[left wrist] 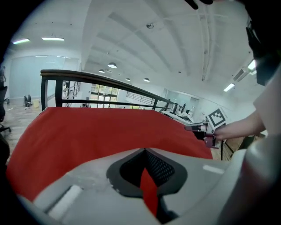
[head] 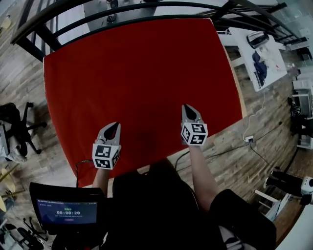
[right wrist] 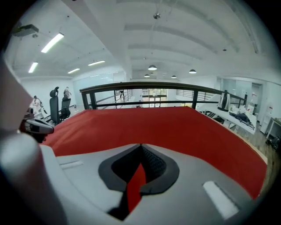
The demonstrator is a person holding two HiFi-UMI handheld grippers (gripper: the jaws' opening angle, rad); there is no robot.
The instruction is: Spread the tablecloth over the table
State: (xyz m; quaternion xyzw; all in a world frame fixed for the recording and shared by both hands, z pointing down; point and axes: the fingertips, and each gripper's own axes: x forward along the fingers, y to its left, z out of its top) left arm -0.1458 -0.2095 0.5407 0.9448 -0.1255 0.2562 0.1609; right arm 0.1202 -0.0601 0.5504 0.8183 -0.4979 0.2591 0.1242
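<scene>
Left tool [head: 115,126]: clenched on cloth [head: 137,73].
Right tool [head: 188,107]: clenched on cloth too.
Cloth: stretches straight ahead of both tools.
Surface [head: 238,93]: bare strip along the right.

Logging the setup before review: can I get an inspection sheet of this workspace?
Surface: table, bare wood strip along its right edge.
Job's things: red cloth, lying flat over most of the table.
Clutter: nothing seen on the cloth.
Grippers: left gripper and right gripper, both shut on the cloth.
Cables: cable at right, running to a power strip.
Surroundings: railing beyond the table, chair at left, desk at right.
</scene>
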